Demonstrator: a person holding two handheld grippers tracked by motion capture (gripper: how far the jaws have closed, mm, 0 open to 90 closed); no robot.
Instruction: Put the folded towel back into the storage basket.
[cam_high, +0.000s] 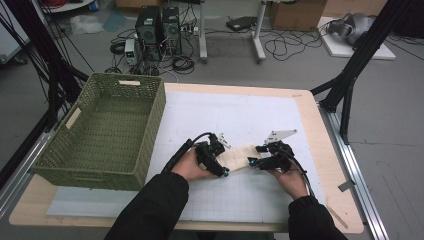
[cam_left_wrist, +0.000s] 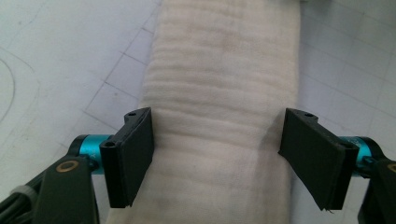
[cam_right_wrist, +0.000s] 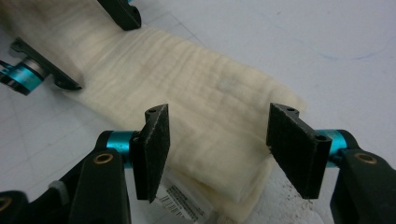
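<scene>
High view puts the folded cream cloth (cam_high: 239, 158) on the white mat (cam_high: 260, 120) near the front edge of the bench (cam_high: 327, 165), between the 2 hands. Left gripper (cam_high: 223, 159) straddles one end and right gripper (cam_high: 254, 156) the other; both sets of jaws stand spread, pads clear of the fabric on either side, nothing pinched. Left gripper view shows the cloth (cam_left_wrist: 219, 116) running straight up between the pads. Right gripper view shows a label (cam_right_wrist: 184, 200) poking out under the fold. Risk, as I judge it: closing from here could catch just the top layer, so the fold slips apart on lifting. The green basket (cam_high: 100, 135) sits at the bench's left edge. The cloth's underside and layer count stay hidden
</scene>
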